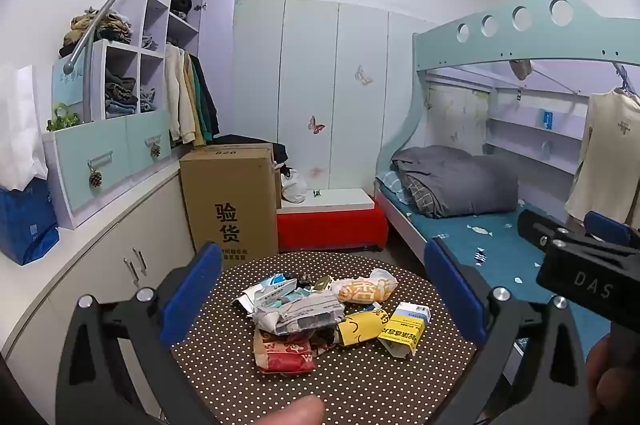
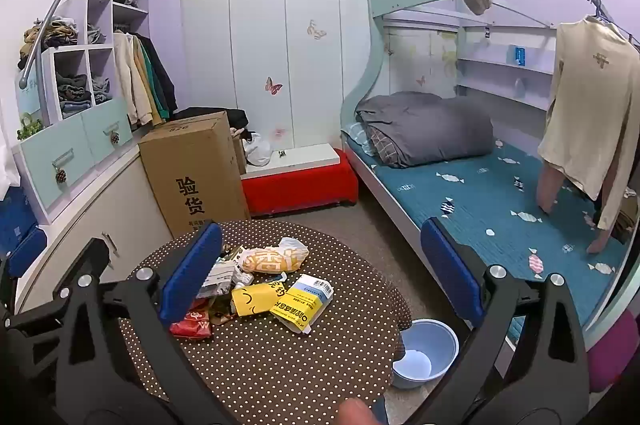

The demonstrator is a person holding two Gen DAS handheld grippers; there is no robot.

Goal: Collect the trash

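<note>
A pile of trash lies on a round table [image 1: 360, 385] with a brown dotted cloth: a crumpled grey wrapper [image 1: 300, 313], an orange-and-white bag [image 1: 364, 289], a yellow box [image 1: 404, 331], a yellow packet [image 1: 358, 327] and a red packet [image 1: 286, 353]. My left gripper [image 1: 322, 261] hovers open in front of the pile, nothing between its blue pads. My right gripper [image 2: 320, 237] is open too, above the table's [image 2: 280, 365] near side, its left pad covering part of the pile beside the yellow box [image 2: 302, 303]. A pale blue basin [image 2: 426, 351] stands on the floor right of the table.
Behind the table stand a tall cardboard box [image 1: 230, 201] and a red bench [image 1: 332, 225]. A bunk bed [image 1: 480, 245] with a teal sheet fills the right side, low cabinets [image 1: 120, 245] the left. A purple stool [image 2: 612, 345] sits at the far right.
</note>
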